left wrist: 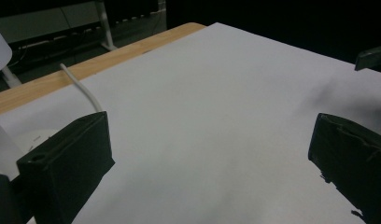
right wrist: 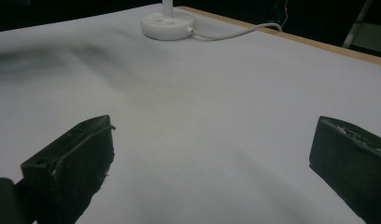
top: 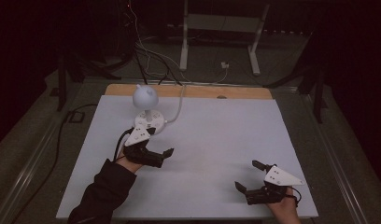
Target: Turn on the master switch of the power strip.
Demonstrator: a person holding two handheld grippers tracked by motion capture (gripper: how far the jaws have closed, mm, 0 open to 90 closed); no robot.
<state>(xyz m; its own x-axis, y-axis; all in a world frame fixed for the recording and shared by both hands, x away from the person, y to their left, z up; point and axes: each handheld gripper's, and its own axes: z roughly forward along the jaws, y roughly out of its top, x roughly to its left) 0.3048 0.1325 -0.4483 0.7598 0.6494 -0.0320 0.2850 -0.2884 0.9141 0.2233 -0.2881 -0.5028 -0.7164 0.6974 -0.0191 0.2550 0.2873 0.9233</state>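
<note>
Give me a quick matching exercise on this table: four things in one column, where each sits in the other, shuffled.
1. desk lamp
2. lamp cable
3. left gripper
4. right gripper

A. near right corner of the table
B. just in front of the lamp base
C. far left of the white sheet
D. runs from the lamp base off the far edge

Pairs: 1-C, 2-D, 3-B, 4-A

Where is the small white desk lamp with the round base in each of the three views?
High view: the small white desk lamp stands upper left of centre on the white sheet, just beyond the left gripper.
Left gripper view: its round base and shade edge sit at the far left.
Right gripper view: its base is at top centre.
Shared landmark: the lamp's white cable.
</note>
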